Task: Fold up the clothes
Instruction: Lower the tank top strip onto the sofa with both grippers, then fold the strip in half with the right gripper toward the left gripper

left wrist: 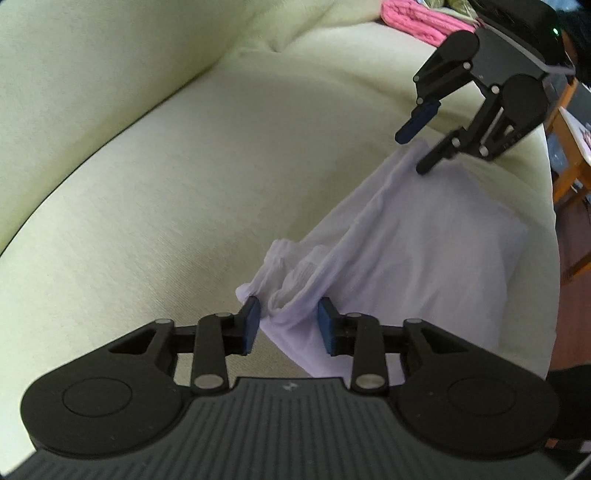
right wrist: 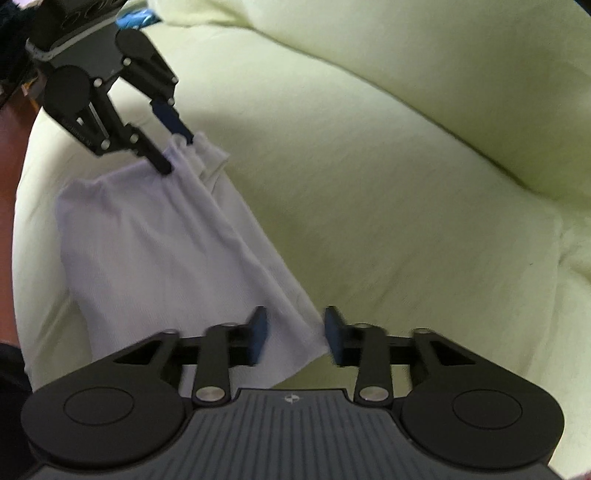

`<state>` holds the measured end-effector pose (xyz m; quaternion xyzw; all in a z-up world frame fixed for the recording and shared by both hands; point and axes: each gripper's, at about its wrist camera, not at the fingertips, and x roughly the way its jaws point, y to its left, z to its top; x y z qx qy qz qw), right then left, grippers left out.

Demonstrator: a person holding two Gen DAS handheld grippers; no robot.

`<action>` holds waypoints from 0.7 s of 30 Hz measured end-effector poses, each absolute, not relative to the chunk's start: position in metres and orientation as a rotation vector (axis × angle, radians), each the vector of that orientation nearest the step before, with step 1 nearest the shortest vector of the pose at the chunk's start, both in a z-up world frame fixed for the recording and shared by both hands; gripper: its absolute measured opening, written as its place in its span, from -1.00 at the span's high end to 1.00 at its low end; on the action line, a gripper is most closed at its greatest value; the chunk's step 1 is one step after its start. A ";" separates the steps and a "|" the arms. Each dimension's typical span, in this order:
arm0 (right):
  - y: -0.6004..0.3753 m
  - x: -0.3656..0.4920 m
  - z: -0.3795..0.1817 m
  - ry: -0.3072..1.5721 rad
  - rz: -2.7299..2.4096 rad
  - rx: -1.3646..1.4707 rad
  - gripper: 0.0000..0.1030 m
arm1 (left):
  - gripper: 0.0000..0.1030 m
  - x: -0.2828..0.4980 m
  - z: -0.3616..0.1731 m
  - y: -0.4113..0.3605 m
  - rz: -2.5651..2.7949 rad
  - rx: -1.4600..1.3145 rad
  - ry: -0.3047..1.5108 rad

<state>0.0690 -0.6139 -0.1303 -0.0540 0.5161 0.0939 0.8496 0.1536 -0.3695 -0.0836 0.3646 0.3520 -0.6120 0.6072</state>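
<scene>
Lying on the pale green sofa seat [left wrist: 184, 166]: one white garment [left wrist: 424, 251], folded, near the seat's front edge. Left gripper [left wrist: 288, 325] at the garment's gathered end, jaws apart, cloth between the pads but not pinched. Right gripper [right wrist: 295, 334] at the garment's opposite end, jaws likewise apart, cloth edge between them unpressed. Pink folded cloth [left wrist: 417, 18] behind the garment, at the seat's far end.

A pale yellow-green sofa [left wrist: 192, 177] fills most of both views, its seat cushion broad and smooth, its back cushion [right wrist: 461, 74] rising behind a dark seam. Soft, even light falls across the fabric. Beyond the sofa's edge lie a reddish-brown floor [left wrist: 570, 332] and a wooden furniture frame [left wrist: 565, 173].
</scene>
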 end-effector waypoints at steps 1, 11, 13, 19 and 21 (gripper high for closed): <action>-0.613 0.067 -0.129 1.088 0.204 -0.117 0.51 | 0.58 0.153 -0.085 -0.370 -1.418 0.849 0.808; -0.598 0.056 -0.119 1.088 0.259 -0.171 0.97 | 0.91 0.149 -0.084 -0.365 -1.464 0.903 0.758; -0.599 0.052 -0.112 1.075 0.267 -0.169 0.98 | 0.91 0.150 -0.081 -0.363 -1.478 0.908 0.751; -0.609 0.042 -0.086 1.000 0.235 -0.095 0.98 | 0.91 0.160 -0.068 -0.363 -1.471 0.908 0.742; -0.611 0.045 -0.086 0.992 0.220 -0.065 0.98 | 0.91 0.163 -0.066 -0.362 -1.460 0.916 0.731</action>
